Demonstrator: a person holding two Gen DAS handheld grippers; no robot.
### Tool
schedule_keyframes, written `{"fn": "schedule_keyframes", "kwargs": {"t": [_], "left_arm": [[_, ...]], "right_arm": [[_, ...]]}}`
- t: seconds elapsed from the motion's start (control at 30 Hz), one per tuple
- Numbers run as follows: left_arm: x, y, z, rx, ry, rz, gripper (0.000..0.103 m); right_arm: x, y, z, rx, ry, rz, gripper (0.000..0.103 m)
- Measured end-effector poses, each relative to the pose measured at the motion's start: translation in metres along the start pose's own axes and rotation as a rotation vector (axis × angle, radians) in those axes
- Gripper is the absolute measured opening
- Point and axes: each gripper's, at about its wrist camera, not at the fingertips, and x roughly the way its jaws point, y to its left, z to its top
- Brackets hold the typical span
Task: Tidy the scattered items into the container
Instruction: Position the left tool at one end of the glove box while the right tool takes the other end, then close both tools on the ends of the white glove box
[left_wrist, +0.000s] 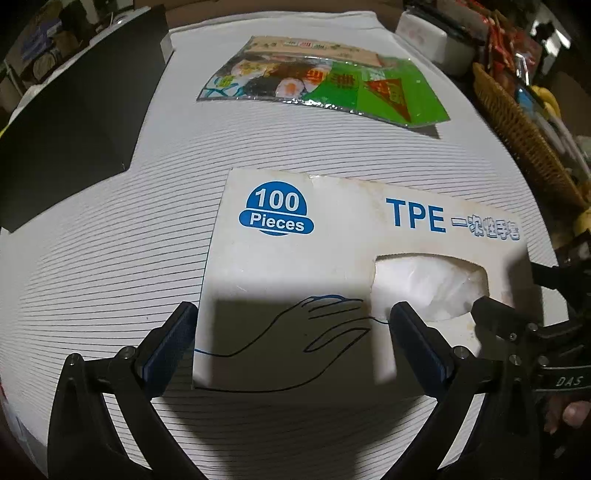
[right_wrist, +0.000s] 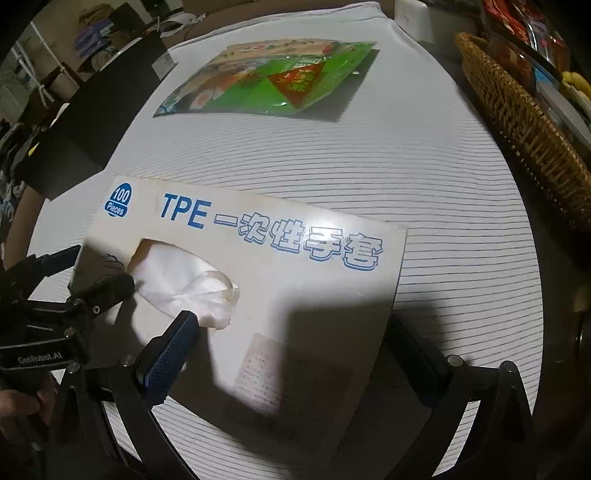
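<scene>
A white glove box (left_wrist: 295, 266) printed "TPE" and "100 Pieces" lies flat on the striped table, with thin plastic gloves (right_wrist: 184, 280) bulging from its oval opening. My left gripper (left_wrist: 295, 332) is open at the box's left end: one finger sits just outside the left edge, the other over the lid. My right gripper (right_wrist: 291, 339) is open at the box's right end (right_wrist: 314, 295), with one finger by the opening and the other past the right edge. A green and tan snack packet (left_wrist: 325, 85) lies flat farther back. A wicker basket (left_wrist: 517, 129) holding several items stands at the right.
A black box (left_wrist: 74, 122) stands along the table's left side. A white tub (left_wrist: 424, 37) sits at the back right. Between the glove box and the packet (right_wrist: 277, 81) is bare striped cloth (right_wrist: 369, 166). The basket (right_wrist: 524, 129) borders the right edge.
</scene>
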Motion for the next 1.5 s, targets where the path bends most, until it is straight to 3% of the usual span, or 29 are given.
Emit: {"fn": "schedule_keyframes", "kwargs": {"t": [0.3, 0.53, 0.63, 0.73, 0.87, 1.0, 1.13, 1.33, 1.5], "left_arm": [[0.004, 0.007, -0.002, -0.052, 0.001, -0.048, 0.103], [0.002, 0.015, -0.001, -0.056, 0.017, -0.063, 0.103], [0.001, 0.024, -0.001, -0.078, 0.011, -0.055, 0.103], [0.005, 0.032, -0.002, -0.107, 0.03, -0.095, 0.103], [0.005, 0.024, -0.002, -0.083, 0.034, -0.106, 0.103], [0.006, 0.022, -0.001, -0.081, 0.031, -0.083, 0.103], [0.009, 0.029, 0.005, -0.071, 0.035, -0.034, 0.103], [0.004, 0.036, 0.019, -0.041, 0.04, -0.044, 0.103], [-0.042, 0.055, 0.0, -0.113, -0.036, -0.08, 0.103]], "right_arm": [[-0.004, 0.003, -0.003, -0.001, -0.011, 0.003, 0.102], [-0.012, -0.008, -0.001, 0.016, -0.026, 0.039, 0.085], [-0.012, -0.01, -0.001, 0.016, -0.028, 0.048, 0.084], [-0.011, -0.008, -0.001, 0.013, -0.03, 0.039, 0.084], [-0.01, -0.006, -0.001, 0.016, -0.02, 0.046, 0.085], [-0.013, 0.001, -0.005, 0.005, 0.016, 0.043, 0.086], [-0.017, 0.015, -0.023, -0.056, 0.093, 0.094, 0.086], [-0.031, 0.029, -0.052, -0.153, 0.18, 0.166, 0.088], [-0.064, 0.006, -0.037, -0.138, 0.065, 0.106, 0.088]]}}
